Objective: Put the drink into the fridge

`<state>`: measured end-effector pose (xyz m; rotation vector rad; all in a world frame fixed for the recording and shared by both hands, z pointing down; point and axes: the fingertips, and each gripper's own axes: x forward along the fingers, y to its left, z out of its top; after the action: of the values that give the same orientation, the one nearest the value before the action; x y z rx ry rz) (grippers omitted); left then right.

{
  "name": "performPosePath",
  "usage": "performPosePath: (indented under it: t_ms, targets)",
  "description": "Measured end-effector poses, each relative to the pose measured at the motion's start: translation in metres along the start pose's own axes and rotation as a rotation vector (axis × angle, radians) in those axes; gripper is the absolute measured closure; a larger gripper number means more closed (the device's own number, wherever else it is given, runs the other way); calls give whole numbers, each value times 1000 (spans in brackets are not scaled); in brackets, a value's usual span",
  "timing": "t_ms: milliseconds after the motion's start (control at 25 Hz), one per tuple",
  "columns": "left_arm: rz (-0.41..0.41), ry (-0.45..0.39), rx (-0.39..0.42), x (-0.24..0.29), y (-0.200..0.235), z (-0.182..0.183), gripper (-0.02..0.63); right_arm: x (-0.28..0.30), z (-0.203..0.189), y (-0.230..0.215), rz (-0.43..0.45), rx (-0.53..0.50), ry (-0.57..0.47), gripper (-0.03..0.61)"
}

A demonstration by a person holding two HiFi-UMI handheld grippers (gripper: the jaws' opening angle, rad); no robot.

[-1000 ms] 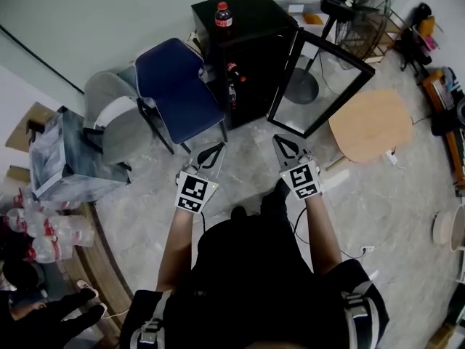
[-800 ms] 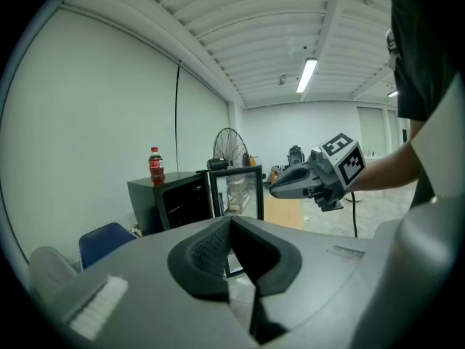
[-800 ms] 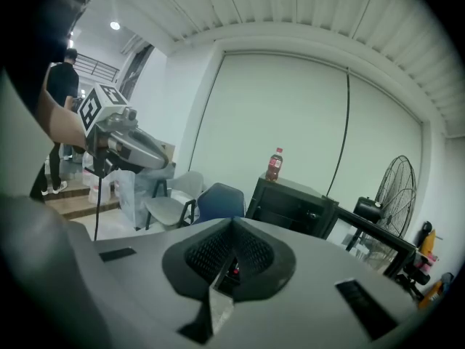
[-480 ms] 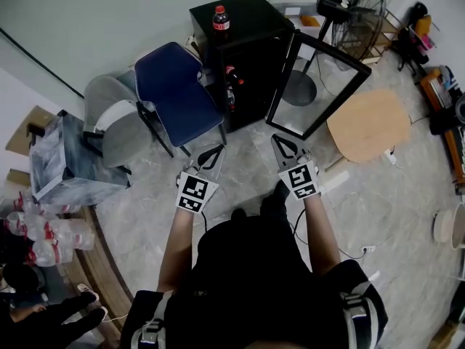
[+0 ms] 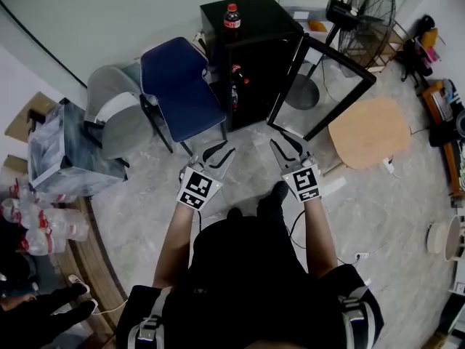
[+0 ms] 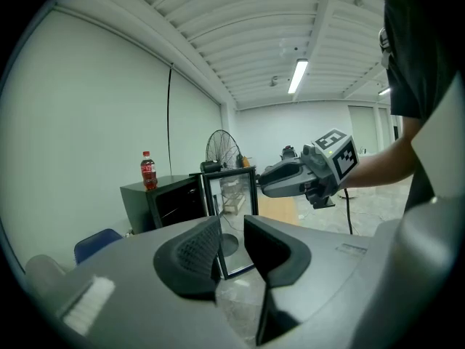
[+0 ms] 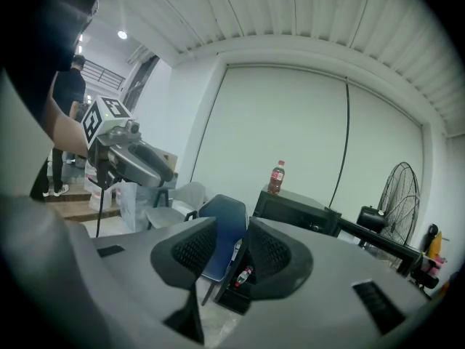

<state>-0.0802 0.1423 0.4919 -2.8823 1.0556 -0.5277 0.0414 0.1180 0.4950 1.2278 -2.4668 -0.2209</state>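
Head view: the drink [image 5: 232, 17], a red-labelled bottle, stands upright on top of the black fridge [image 5: 254, 49]. The fridge's glass door [image 5: 323, 86] hangs open to the right. Other bottles [image 5: 237, 75] show inside, and a blue chair [image 5: 178, 86] sits just beside the fridge. The person stands well back, with the left gripper [image 5: 219, 153] and right gripper [image 5: 285, 147] held out side by side over the floor, both far from the drink.

Left gripper view: its jaws have just been opening and now stand partly apart with nothing between them. The open door and the fridge lie well beyond.

Right gripper view: these jaws have also just been opening, to a moderate gap, and are empty. The drink is in sight ahead on the fridge top.

With the door already open, I judge that reaching, grasping and shelving the drink all remain.
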Motion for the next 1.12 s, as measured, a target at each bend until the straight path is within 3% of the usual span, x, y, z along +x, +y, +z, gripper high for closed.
performPosePath:
  t_ms: [240,440,1120]
  targets:
    - [1,-24,-14,-2,6,5,438,2,5,-4,-13,3,-27,328]
    - [11,-102,-90,-1,15,10,419,8,-2,-8,-8,18,-19,298]
    - [93,-36,-54,71,44,33,425,40,-42,-85,44,68,22,302]
